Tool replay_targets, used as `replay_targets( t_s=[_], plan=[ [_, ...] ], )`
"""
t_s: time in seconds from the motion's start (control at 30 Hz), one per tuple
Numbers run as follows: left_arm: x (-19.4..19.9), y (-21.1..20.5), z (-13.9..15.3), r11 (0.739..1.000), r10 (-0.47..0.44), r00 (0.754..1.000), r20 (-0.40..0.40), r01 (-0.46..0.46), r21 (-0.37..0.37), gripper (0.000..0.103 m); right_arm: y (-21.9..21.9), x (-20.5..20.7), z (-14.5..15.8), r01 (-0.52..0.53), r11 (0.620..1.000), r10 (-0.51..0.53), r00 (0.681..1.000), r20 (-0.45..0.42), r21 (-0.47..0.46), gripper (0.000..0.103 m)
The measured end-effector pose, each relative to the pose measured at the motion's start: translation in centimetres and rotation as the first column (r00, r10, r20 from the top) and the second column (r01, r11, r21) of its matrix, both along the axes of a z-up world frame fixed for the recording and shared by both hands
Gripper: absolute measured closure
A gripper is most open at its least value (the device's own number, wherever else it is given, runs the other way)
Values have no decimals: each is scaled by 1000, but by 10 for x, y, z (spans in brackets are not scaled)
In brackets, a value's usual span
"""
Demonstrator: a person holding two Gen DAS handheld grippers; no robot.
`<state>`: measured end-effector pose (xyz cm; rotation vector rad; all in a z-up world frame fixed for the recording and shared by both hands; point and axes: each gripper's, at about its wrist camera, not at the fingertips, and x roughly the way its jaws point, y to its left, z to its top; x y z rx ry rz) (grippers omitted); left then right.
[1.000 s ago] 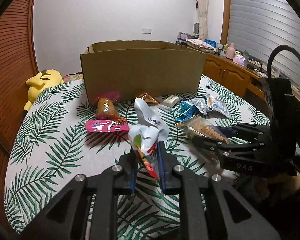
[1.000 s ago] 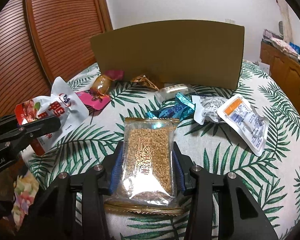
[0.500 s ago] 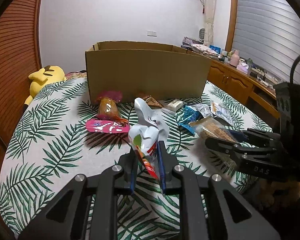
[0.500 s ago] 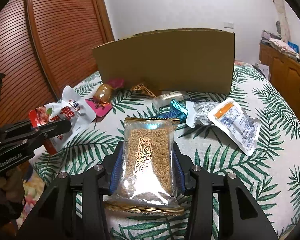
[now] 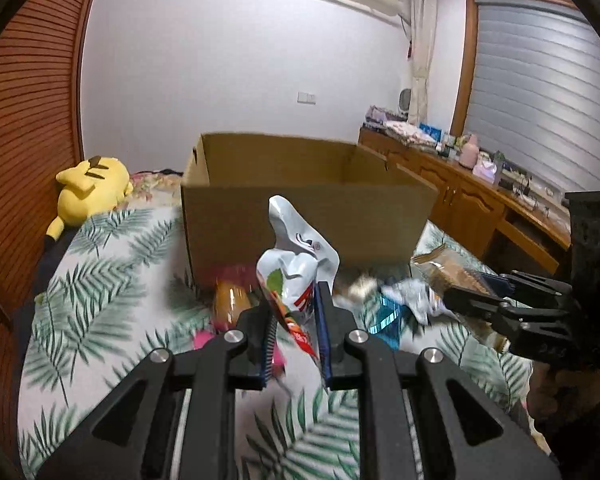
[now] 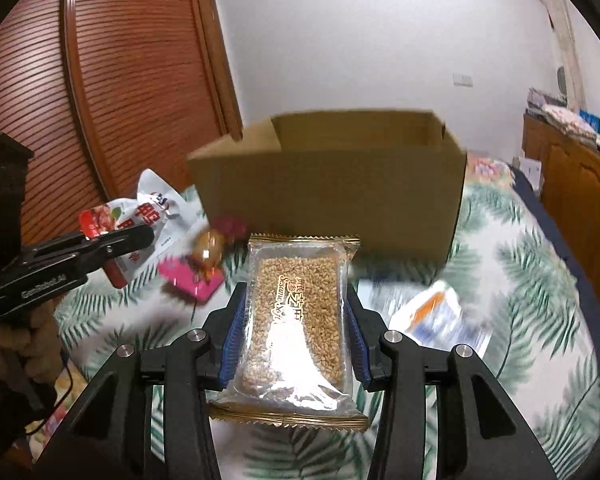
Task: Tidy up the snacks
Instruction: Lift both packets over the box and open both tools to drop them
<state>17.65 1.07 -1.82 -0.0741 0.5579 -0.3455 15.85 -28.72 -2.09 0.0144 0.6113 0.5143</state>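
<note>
Both claws loaded: left gripper (image 5: 294, 320) clamps the white pouch (image 5: 298, 268), right gripper (image 6: 296, 336) clamps the sesame bar (image 6: 298, 312) lengthwise along its fingers, and the open cardboard box (image 6: 332, 184) lies at twelve o'clock of each, seemingly nearer the right.

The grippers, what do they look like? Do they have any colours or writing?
Both are black plastic tongs with silver bolts and ridged blue pads inside the fingers. The left gripper carries white lettering on its side and a thin black cable underneath. The right gripper shows the same cut-out black arms.
</note>
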Motion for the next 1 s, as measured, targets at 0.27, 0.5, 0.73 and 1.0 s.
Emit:
replay_targets(
  t_s=[0.27, 0.5, 0.73, 1.0],
  plan=[
    [29, 6, 19, 1000, -1, 999, 38, 1, -10, 88, 5, 33, 38, -20, 999, 24, 995, 98, -37, 58],
    [60, 6, 33, 1000, -7, 998, 64, 9, -19, 88, 17, 66, 57, -40, 998, 48, 986, 158, -55, 58],
    [106, -5, 50, 999, -16, 992, 124, 21, -35, 88, 30, 107, 66, -53, 996, 65, 979, 192, -67, 58],
    [157, -9, 43, 998, -6, 991, 131, 13, -53, 88, 27, 159, 55, -44, 998, 51, 984, 171, -43, 58]
  ],
)
